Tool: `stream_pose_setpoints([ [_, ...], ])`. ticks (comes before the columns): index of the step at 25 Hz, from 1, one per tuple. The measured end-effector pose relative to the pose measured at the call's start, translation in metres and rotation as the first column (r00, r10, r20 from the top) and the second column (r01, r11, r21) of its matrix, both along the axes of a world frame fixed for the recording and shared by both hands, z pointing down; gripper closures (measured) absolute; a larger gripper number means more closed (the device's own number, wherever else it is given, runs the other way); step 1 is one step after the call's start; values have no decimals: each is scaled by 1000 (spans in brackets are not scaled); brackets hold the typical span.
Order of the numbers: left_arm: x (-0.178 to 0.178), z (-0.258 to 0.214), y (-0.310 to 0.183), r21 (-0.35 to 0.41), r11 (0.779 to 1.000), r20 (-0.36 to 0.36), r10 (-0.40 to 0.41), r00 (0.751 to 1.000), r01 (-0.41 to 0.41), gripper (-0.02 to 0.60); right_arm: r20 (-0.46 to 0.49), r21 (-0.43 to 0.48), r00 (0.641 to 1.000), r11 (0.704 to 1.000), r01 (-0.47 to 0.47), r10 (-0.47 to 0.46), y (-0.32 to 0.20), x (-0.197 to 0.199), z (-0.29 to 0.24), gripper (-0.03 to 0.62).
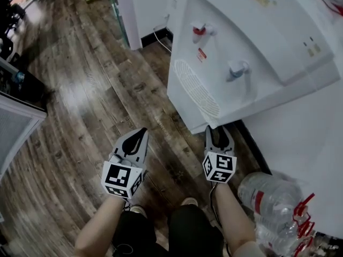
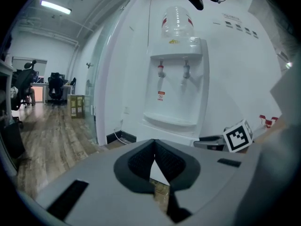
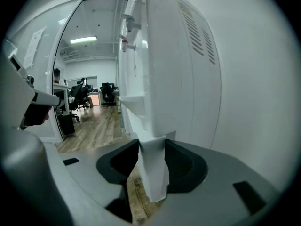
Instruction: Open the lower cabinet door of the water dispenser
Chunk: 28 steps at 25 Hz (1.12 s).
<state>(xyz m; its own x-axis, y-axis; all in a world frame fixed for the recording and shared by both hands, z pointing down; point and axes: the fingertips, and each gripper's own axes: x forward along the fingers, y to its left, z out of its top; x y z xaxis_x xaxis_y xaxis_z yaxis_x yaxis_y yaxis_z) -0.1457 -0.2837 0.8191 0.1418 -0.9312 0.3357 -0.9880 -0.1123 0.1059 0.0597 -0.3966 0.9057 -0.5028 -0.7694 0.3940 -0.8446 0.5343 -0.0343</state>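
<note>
The white water dispenser [image 1: 257, 42] stands at the upper right, with a red tap, a blue tap and a drip tray. Its lower cabinet door [image 3: 153, 173] shows as a white vertical edge in the right gripper view. My right gripper [image 1: 217, 130] [image 3: 151, 147] is low at the dispenser's front, shut on that door edge, a pad on each side of it. My left gripper [image 1: 142, 131] [image 2: 154, 144] hangs over the floor left of the dispenser [image 2: 176, 93]. Its tips meet and hold nothing.
Several clear water bottles [image 1: 268, 197] with red handles lie at the lower right by the wall. A cable [image 1: 161, 39] runs along the skirting behind the dispenser. A glass partition [image 2: 103, 79] stands left of it, office chairs [image 2: 56, 88] beyond. A white cabinet [image 1: 16, 122] borders the wooden floor [image 1: 96, 90].
</note>
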Motion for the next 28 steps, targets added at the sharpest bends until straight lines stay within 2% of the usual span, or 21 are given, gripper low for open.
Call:
stream_pose_setpoints([
  [4,-7,-3,8,-24,1000,-16,-13,1000,13,576,-9,-28,999,998,51,-51,25,-22,2,418],
  [9,-22,-12,31,-67,997,-11,-30,1000,29,577,-38,-133,989,981,138,-144,49,-59,6,405],
  [18,-92,-35,82,-114,982,0,-155,988,154,576,-27,-279,957,922,270,-289,89,-148,3,373],
  [22,-129,-33,100,-118,967,-15,-230,973,227,576,-27,-298,924,885,357,-382,97,-197,7,378],
  [28,-163,-30,121,-101,959,14,-264,964,264,576,-54,-278,874,848,451,-482,98,-261,10,379],
])
